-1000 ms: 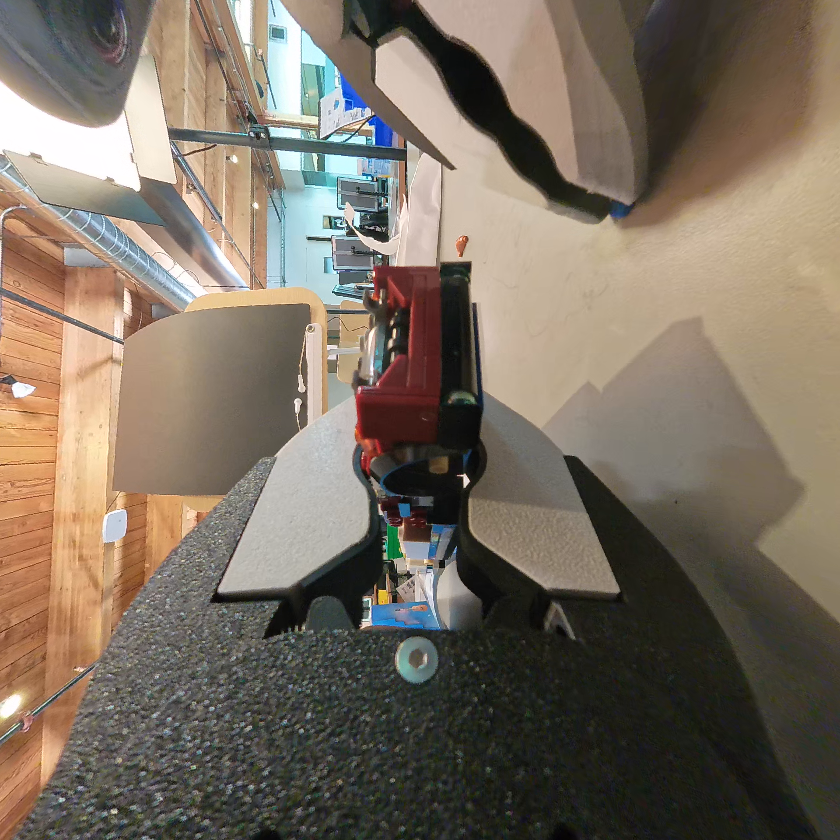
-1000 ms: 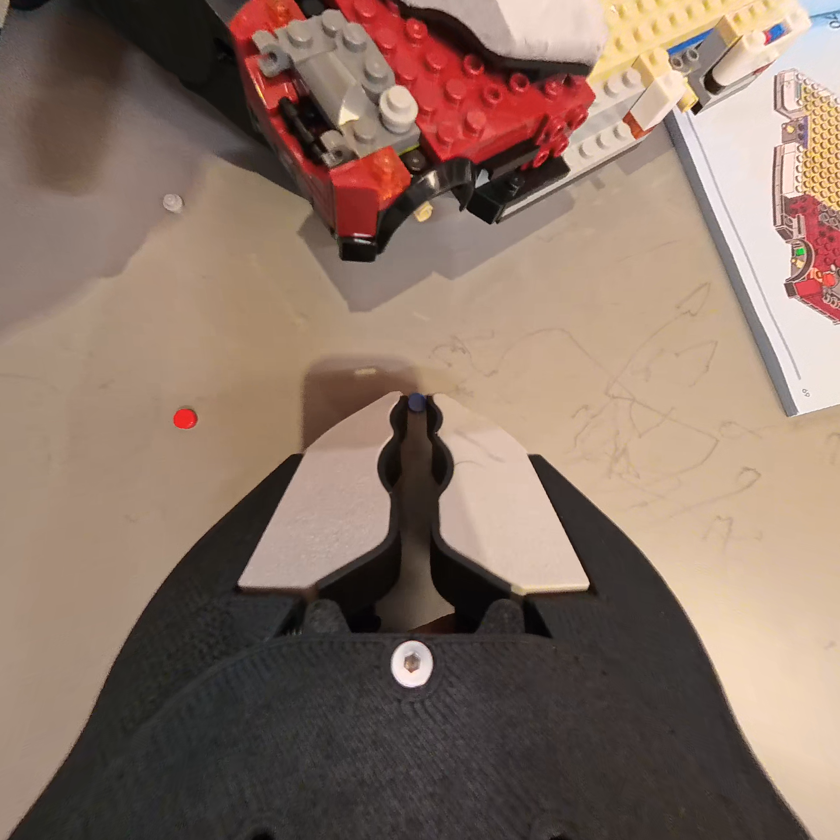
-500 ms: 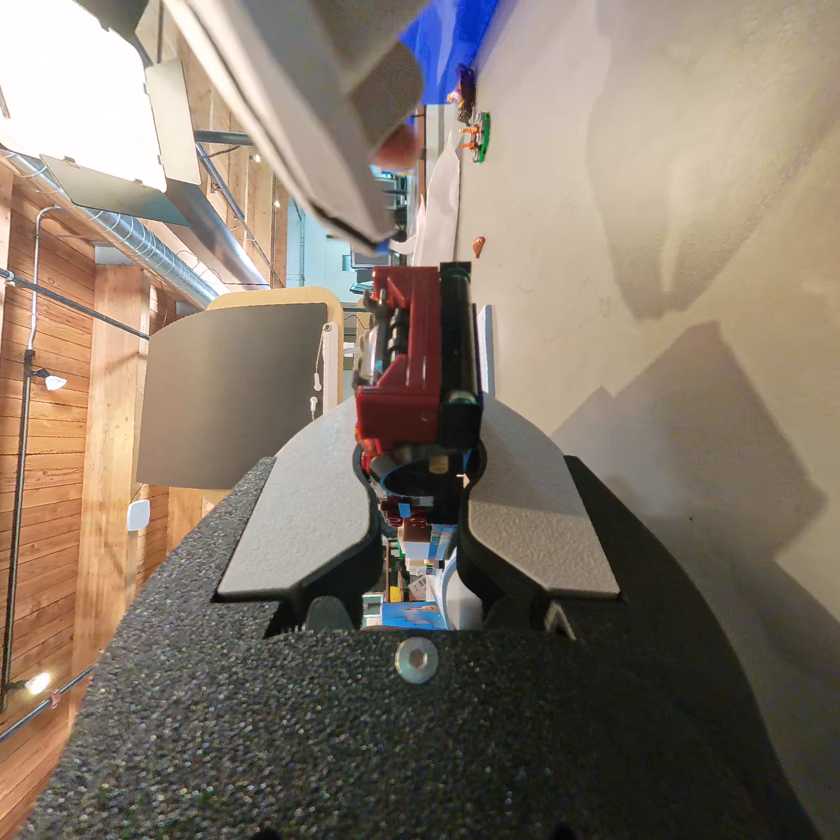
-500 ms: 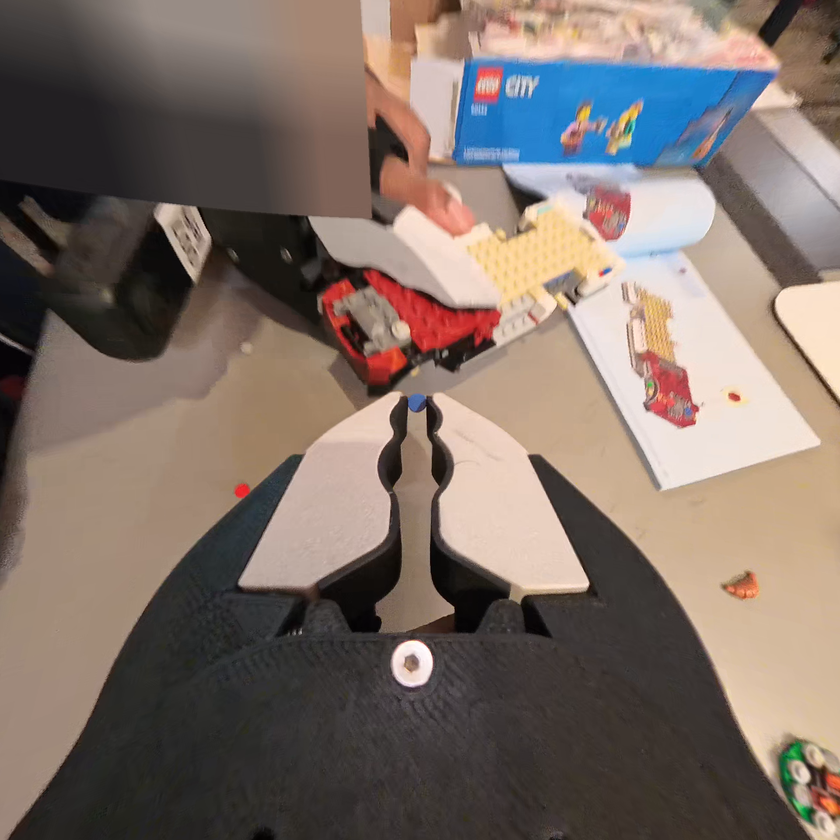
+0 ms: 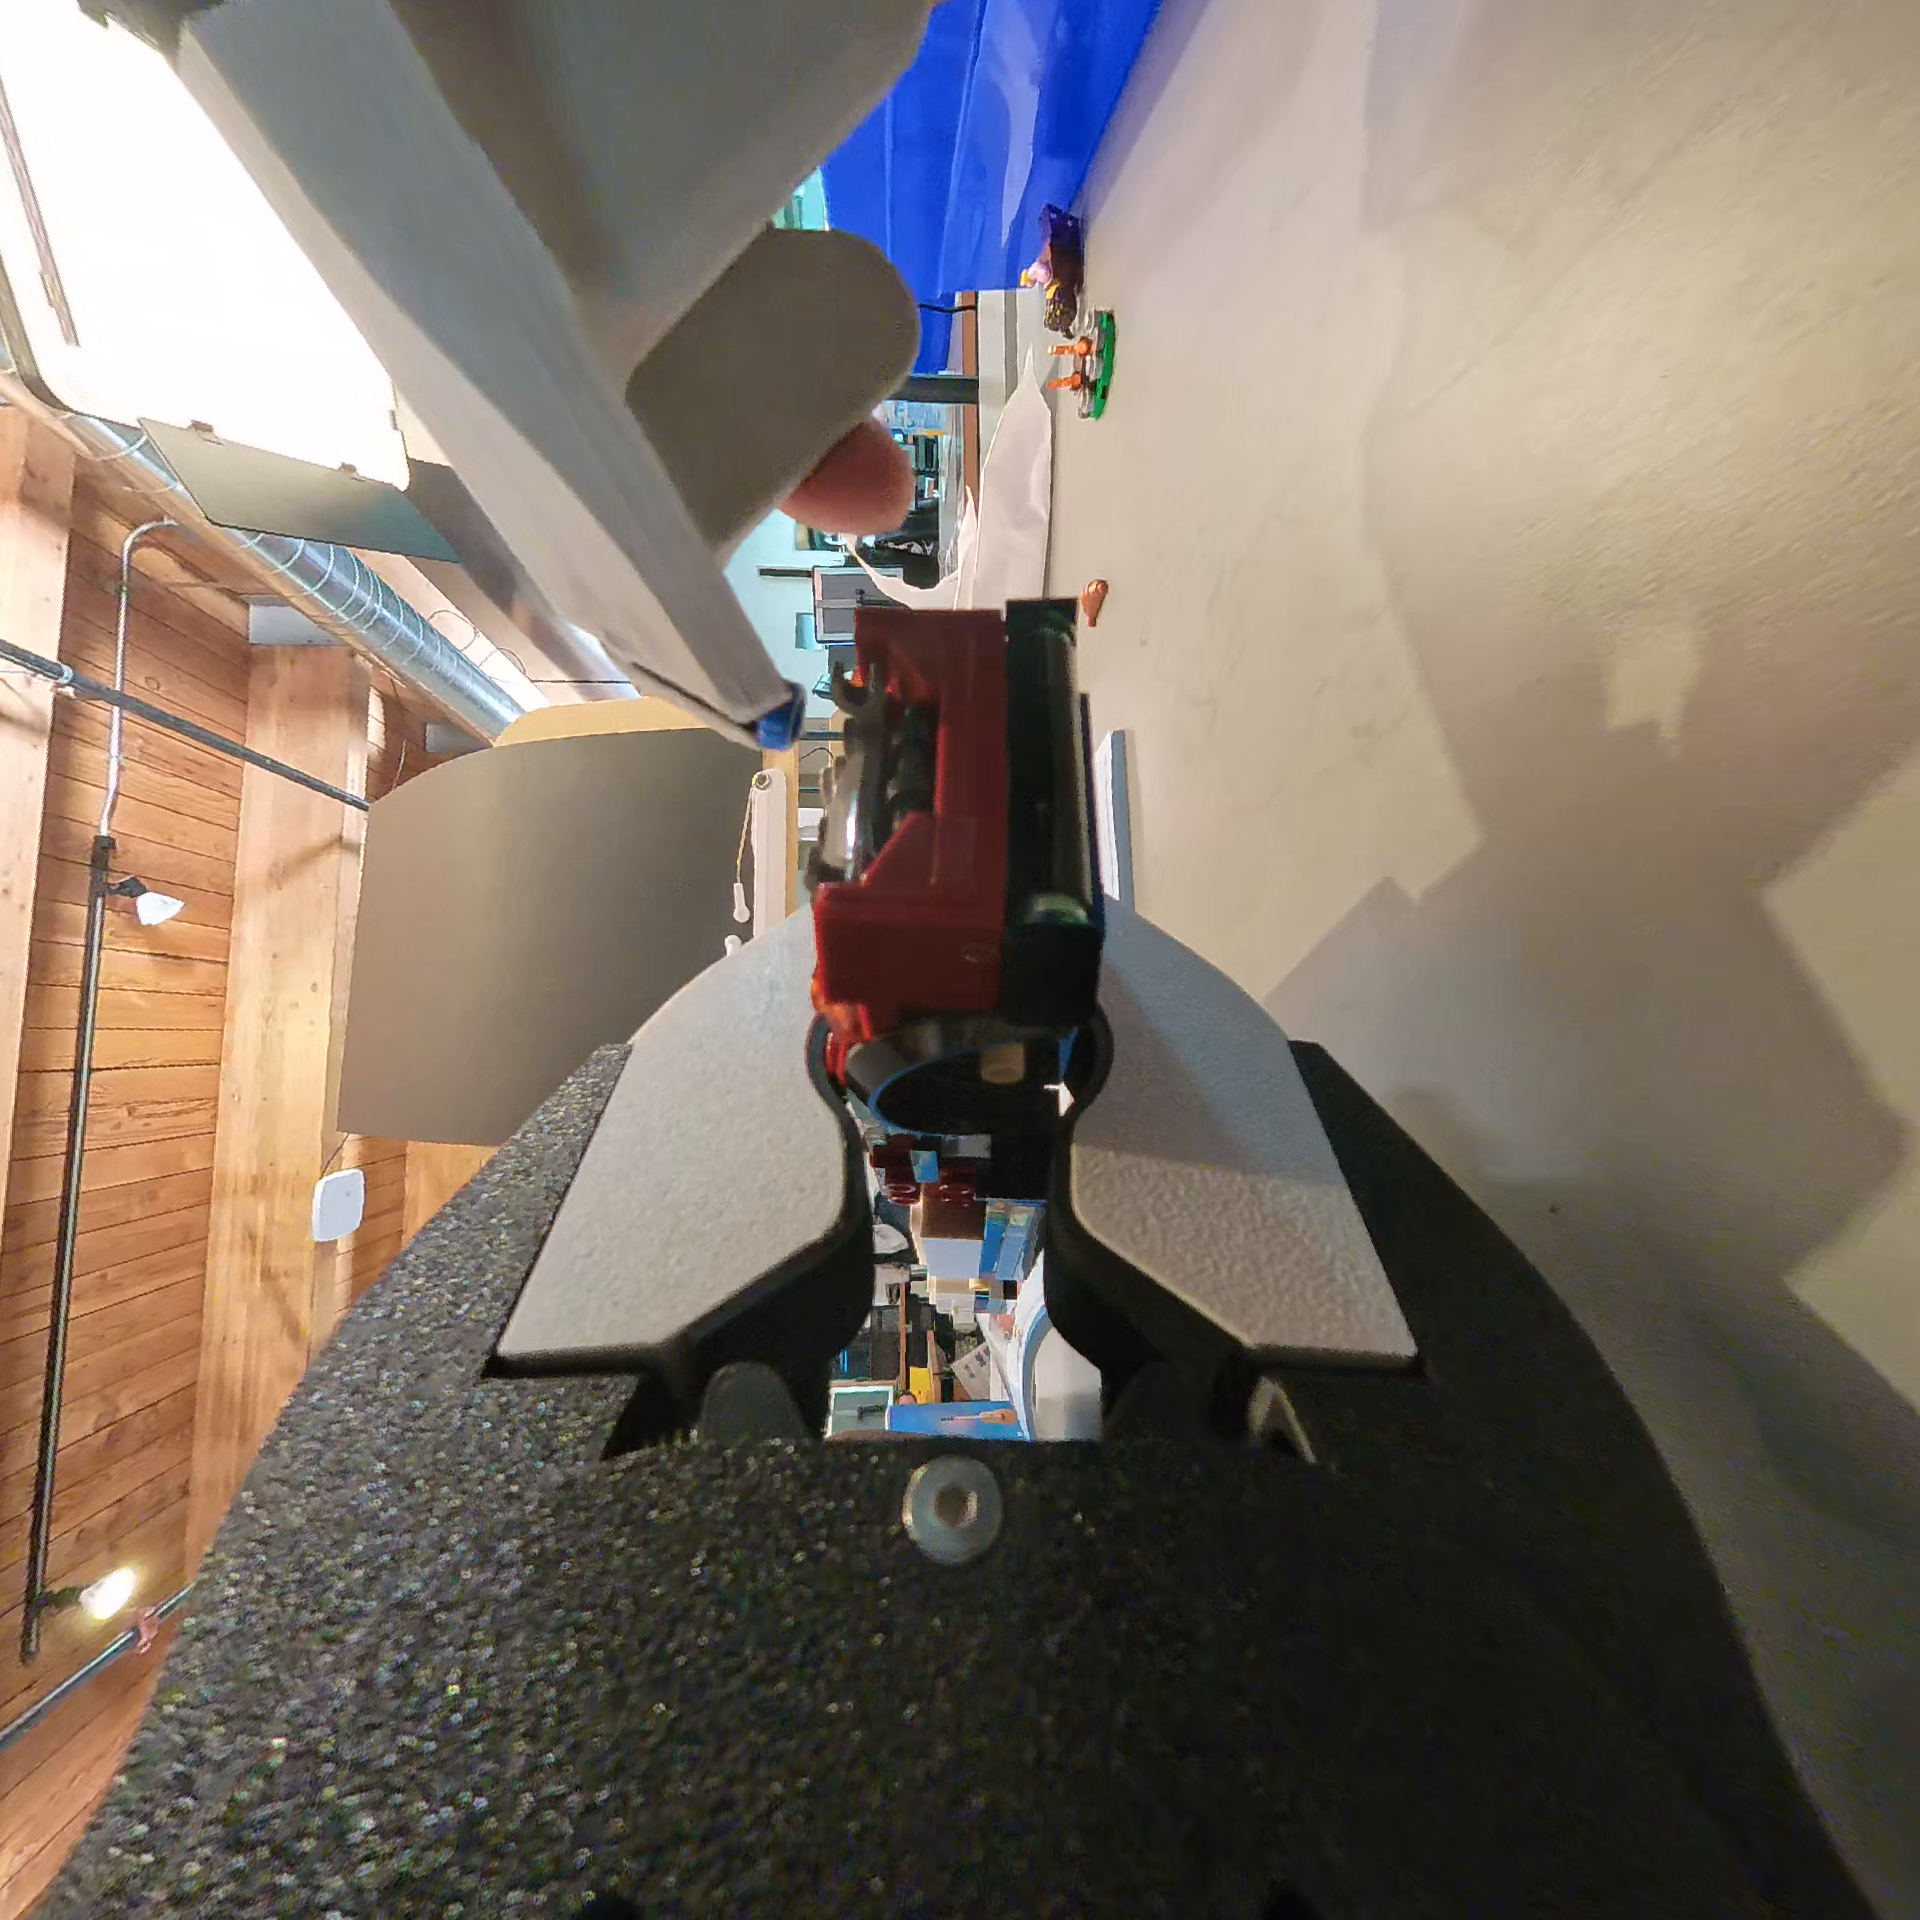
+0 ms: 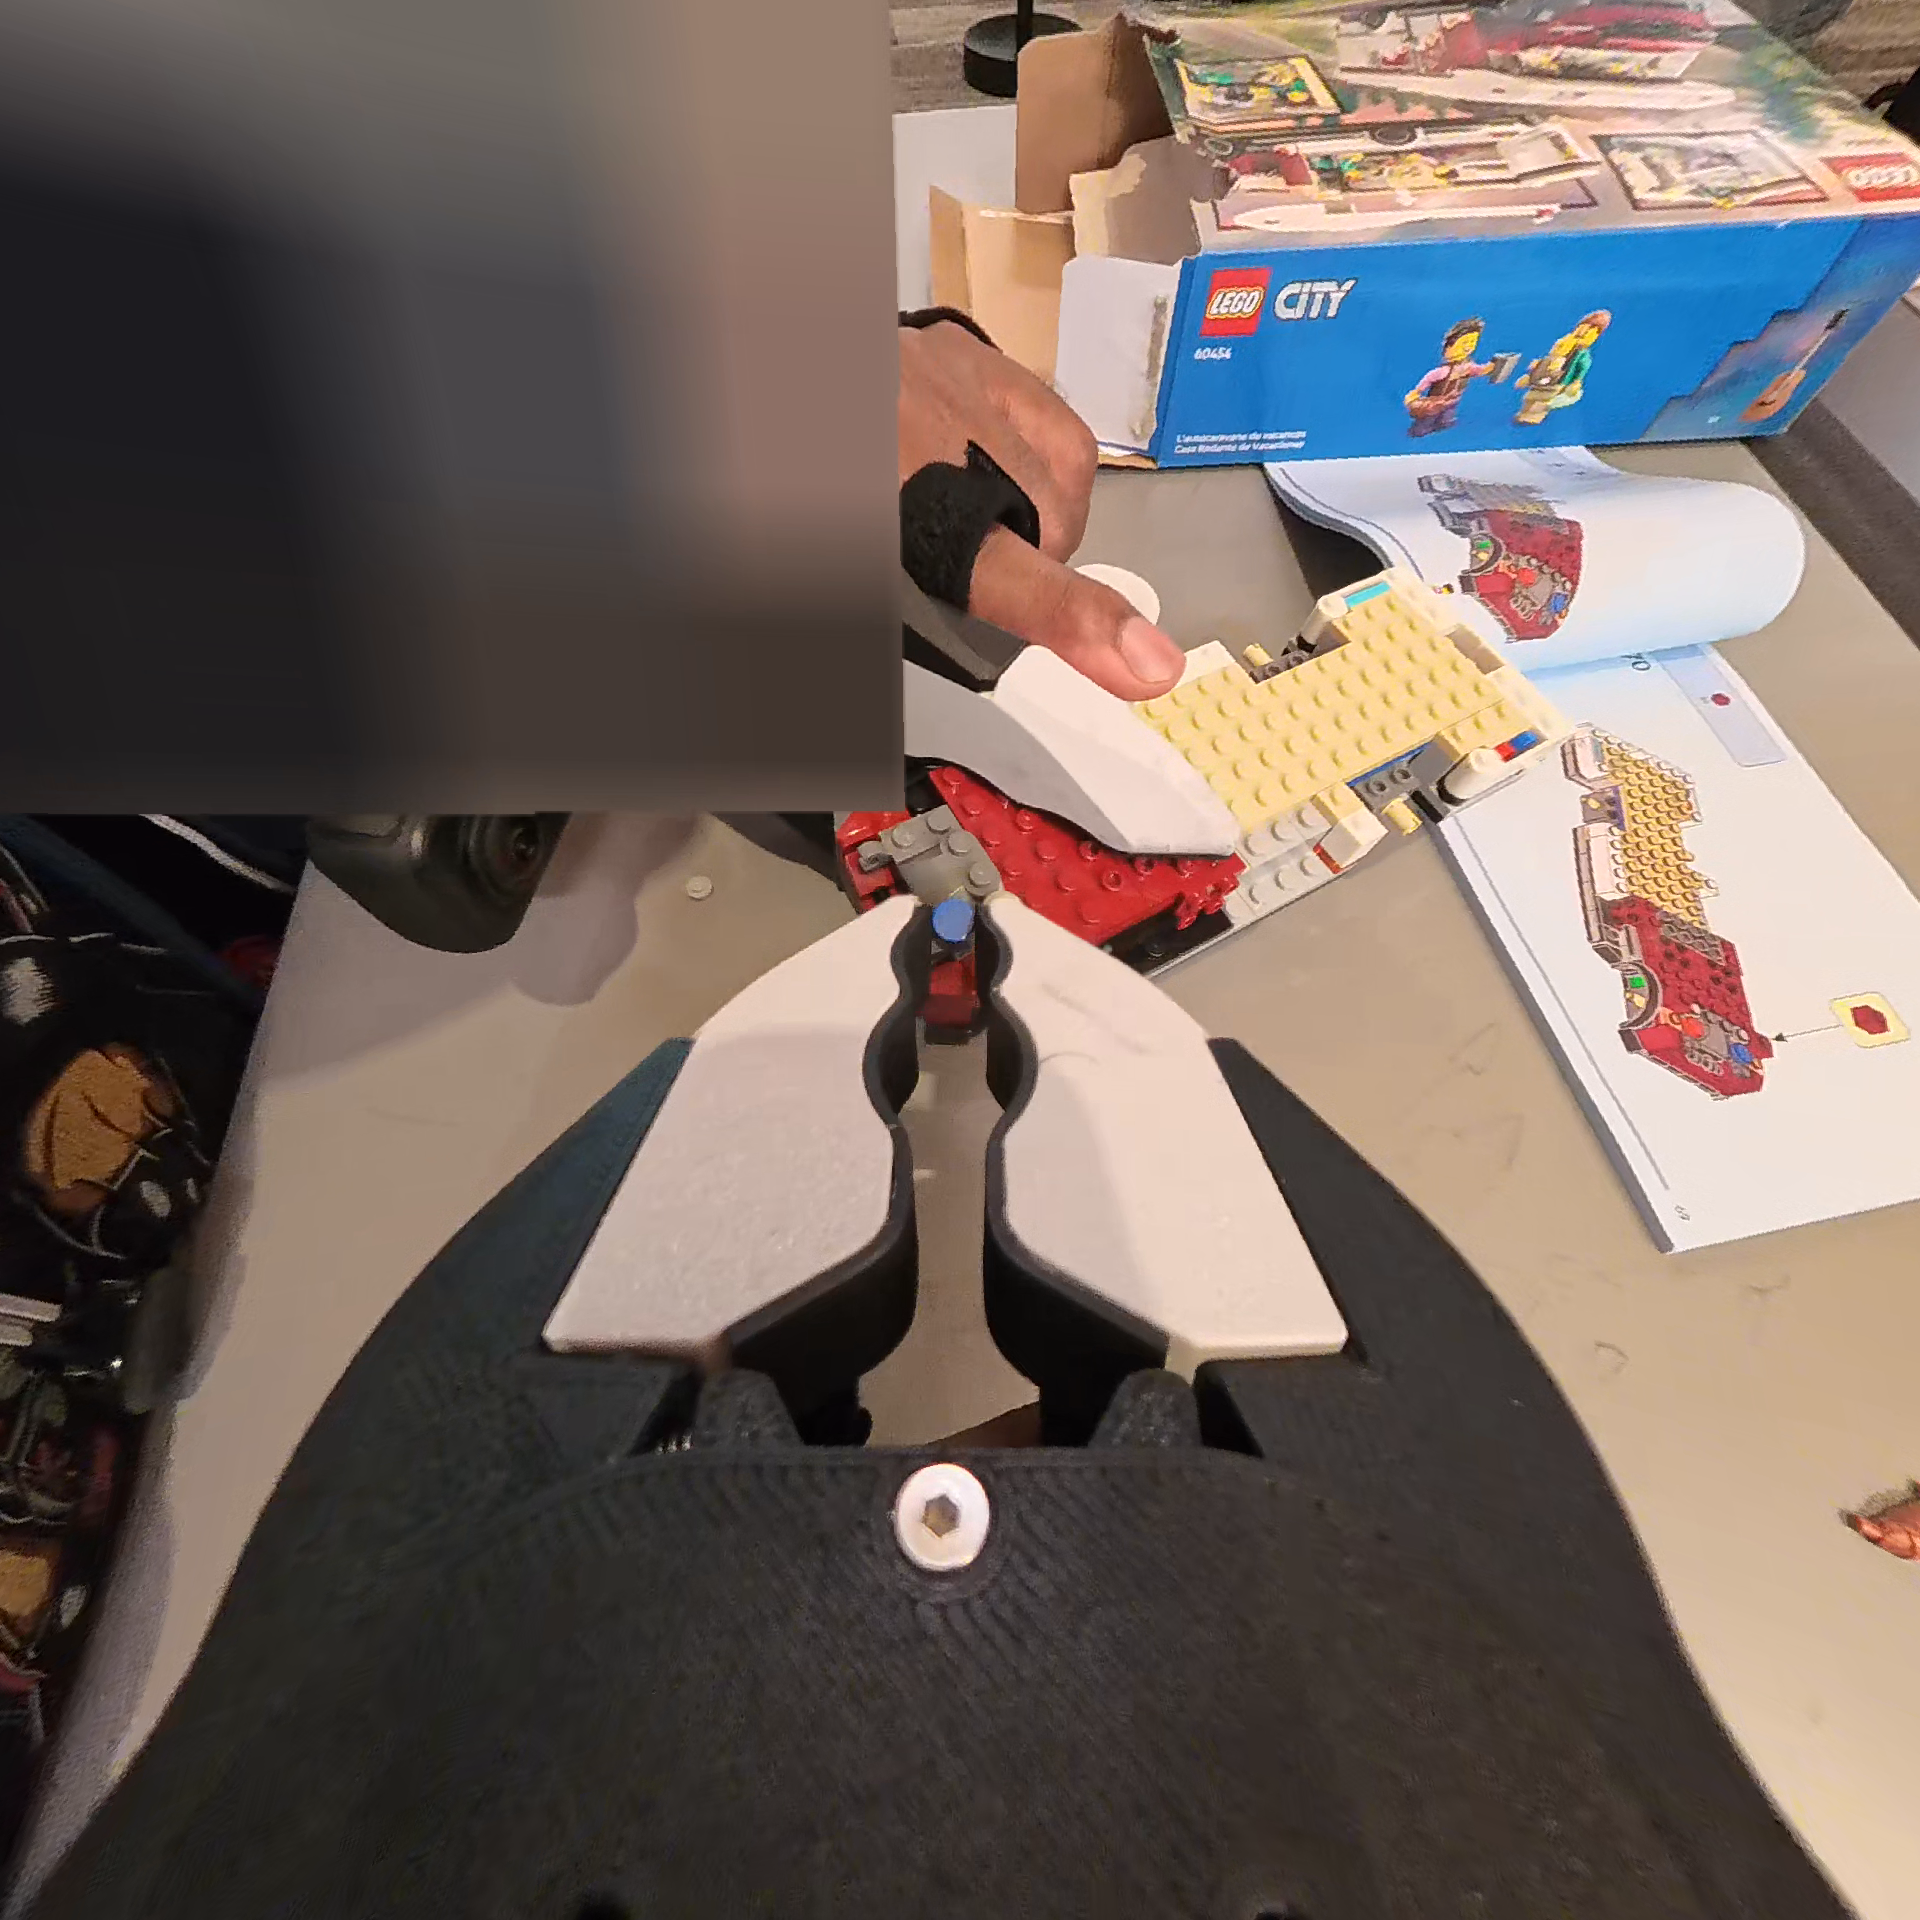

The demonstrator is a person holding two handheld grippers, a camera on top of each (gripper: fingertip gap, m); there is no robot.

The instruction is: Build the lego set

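A red and tan brick vehicle (image 6: pixel 1195 821) is clamped by the left gripper (image 5: pixel 951 997) at frame centre. A small blue round stud (image 6: pixel 952 921) is pinched in the right gripper (image 6: pixel 952 925), just beside the grey bricks (image 6: pixel 935 847), not yet attached.

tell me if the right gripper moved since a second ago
Yes. The right gripper, pinching a small blue stud, lifted up and away from the table, which now looks farther off.

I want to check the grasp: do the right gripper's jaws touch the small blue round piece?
Touching. The right wrist view shows the blue round piece pinched between the tips of the right gripper, with no gap visible on either side.
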